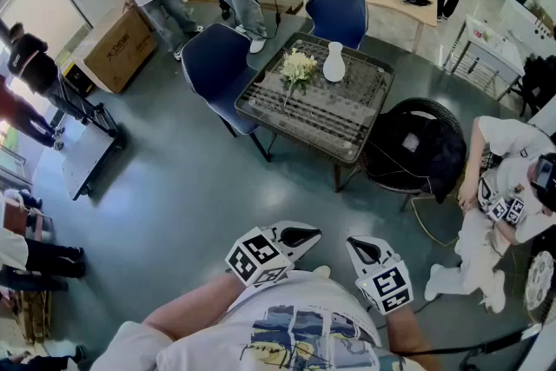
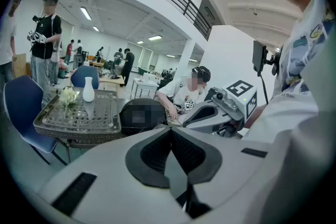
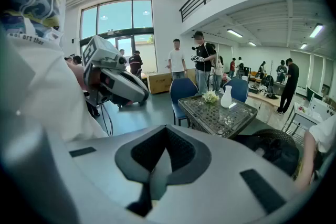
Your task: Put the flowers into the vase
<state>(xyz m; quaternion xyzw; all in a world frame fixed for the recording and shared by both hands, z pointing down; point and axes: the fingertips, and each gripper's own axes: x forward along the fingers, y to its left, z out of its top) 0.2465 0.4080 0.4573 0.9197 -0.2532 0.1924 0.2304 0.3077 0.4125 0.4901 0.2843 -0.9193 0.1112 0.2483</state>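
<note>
The left claw [image 1: 298, 235] and right claw [image 1: 366, 249] are held closed and empty, well apart from the flowers [image 1: 298, 65], which are laid on the far bench [image 1: 347, 122] just left of the white vase [image 1: 334, 62], stems nearward, in line with the left claw.

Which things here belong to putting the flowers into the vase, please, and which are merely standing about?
For the job: pale yellow-white flower bunch; white bottle-shaped ceramic vase; glass-topped wicker table under both; left gripper and right gripper, both shut, empty.
Standing about: two dark blue chairs; brown cardboard box; black round chair.
</note>
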